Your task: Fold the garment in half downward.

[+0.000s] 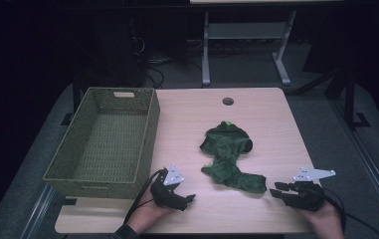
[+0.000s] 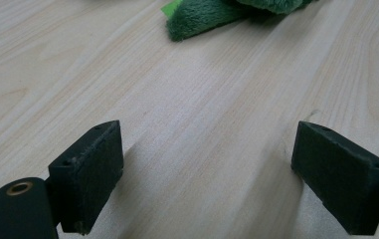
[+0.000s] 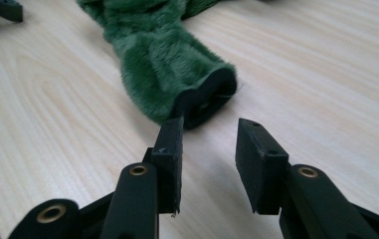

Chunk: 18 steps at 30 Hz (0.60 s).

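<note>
Tabletop [image 1: 276,129]: plush [image 3: 162,59] before right gripper [image 3: 209,149]

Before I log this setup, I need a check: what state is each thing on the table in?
Green plush garment: crumpled on the table, outside the basket.
Wicker basket: upright, empty.
Left claw: open, nothing between the jaws.
Right claw: open, just short of the garment's black-lined end.

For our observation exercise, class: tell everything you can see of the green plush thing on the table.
The green plush thing looks like soft, furry fabric, dark green with a small bright green patch at its far end. It lies limp and crumpled on the wooden table, right of the basket. Its near end shows a dark opening, just ahead of the right gripper, whose jaws stand apart.
</note>
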Each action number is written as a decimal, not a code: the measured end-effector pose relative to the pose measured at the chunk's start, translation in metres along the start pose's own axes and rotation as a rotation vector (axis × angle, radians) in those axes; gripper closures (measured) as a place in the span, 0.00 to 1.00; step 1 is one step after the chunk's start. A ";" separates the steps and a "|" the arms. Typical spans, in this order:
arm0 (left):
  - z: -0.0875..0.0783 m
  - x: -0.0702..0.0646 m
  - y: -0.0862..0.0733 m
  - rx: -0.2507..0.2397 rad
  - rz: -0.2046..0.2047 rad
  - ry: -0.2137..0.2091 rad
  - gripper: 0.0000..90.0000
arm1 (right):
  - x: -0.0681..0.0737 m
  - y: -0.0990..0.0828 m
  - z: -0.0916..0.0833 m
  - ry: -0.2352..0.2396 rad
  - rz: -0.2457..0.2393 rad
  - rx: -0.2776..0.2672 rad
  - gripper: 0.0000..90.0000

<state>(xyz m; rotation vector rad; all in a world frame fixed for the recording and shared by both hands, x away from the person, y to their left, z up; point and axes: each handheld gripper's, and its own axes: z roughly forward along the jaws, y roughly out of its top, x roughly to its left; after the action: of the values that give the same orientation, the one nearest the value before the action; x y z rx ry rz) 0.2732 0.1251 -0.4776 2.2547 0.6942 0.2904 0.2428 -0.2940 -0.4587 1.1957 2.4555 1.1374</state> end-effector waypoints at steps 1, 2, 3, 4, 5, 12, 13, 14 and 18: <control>0.000 0.000 0.000 0.000 0.000 0.000 0.14 | 0.000 0.000 0.002 0.015 -0.001 -0.003 0.70; 0.000 0.000 0.000 0.000 0.000 0.000 0.14 | 0.001 0.000 0.003 0.024 0.003 -0.002 0.70; 0.000 0.000 0.000 0.000 0.000 -0.001 0.14 | 0.001 0.001 0.005 0.036 0.002 -0.001 0.70; 0.000 0.000 0.000 0.000 0.001 -0.001 0.14 | 0.002 0.002 0.007 0.041 -0.002 0.001 0.70; 0.000 0.000 0.000 -0.001 0.001 -0.002 0.14 | 0.003 0.003 0.009 0.046 -0.003 0.005 0.70; 0.000 0.000 0.000 0.001 0.003 -0.005 0.14 | 0.006 0.006 0.021 0.077 -0.004 0.042 0.74; 0.000 0.000 0.001 0.002 0.003 -0.006 0.14 | 0.006 0.006 0.022 0.079 -0.004 0.045 0.75; 0.000 0.000 0.001 0.003 0.004 -0.007 0.14 | 0.005 0.006 0.023 0.077 -0.008 0.047 0.80; 0.001 0.000 0.001 0.003 0.005 -0.008 0.14 | 0.006 0.006 0.022 0.068 -0.032 0.049 0.95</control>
<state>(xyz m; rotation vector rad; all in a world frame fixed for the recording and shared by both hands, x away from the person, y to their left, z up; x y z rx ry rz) 0.2738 0.1244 -0.4775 2.2594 0.6850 0.2830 0.2528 -0.2752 -0.4694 1.1449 2.5572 1.1346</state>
